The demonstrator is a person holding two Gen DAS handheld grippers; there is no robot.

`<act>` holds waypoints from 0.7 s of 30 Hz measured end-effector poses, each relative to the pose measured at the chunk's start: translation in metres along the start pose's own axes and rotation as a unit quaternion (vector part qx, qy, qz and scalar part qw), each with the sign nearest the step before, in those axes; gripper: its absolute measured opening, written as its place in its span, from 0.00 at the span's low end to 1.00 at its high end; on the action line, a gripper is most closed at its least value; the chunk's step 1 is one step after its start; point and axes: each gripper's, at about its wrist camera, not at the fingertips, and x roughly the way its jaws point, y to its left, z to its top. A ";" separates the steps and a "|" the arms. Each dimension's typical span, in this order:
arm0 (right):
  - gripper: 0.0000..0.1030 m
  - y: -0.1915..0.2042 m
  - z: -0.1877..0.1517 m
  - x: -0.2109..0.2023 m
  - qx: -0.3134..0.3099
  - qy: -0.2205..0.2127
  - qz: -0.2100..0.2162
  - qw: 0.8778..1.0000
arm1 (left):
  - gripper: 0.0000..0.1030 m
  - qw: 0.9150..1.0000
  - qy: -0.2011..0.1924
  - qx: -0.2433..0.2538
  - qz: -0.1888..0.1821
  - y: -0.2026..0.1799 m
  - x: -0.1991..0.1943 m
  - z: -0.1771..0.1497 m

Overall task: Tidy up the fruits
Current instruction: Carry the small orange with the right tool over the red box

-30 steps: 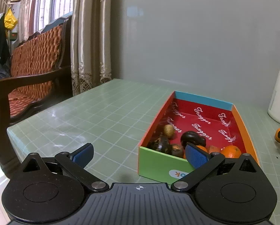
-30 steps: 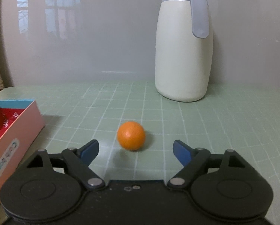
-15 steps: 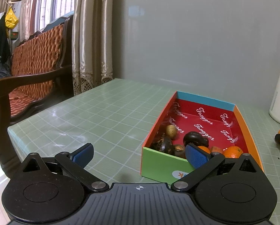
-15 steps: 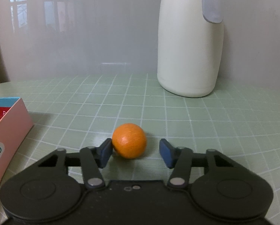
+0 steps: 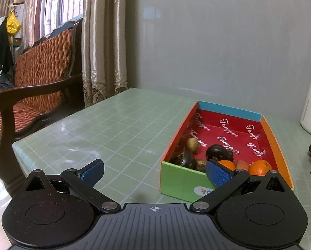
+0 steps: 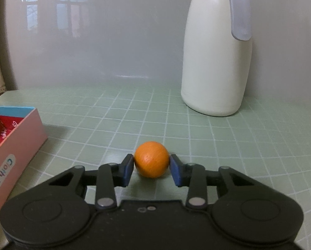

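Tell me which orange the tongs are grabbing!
Find the tall white jug on the green table. In front of it sits a small orange, squeezed between the right tongs. It is the only fruit outside the colourful box.

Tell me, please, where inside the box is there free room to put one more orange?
The far half of the box, its red floor up to the blue end wall, is bare. The near end by the green wall is crowded with dark fruits and oranges. The right gripper, just closing, pinches the orange.
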 end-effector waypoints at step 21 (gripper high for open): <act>0.70 0.017 -0.003 -0.011 -0.004 -0.006 0.061 0.998 | 1.00 1.000 0.007 -0.007 0.005 0.016 -0.004 -0.007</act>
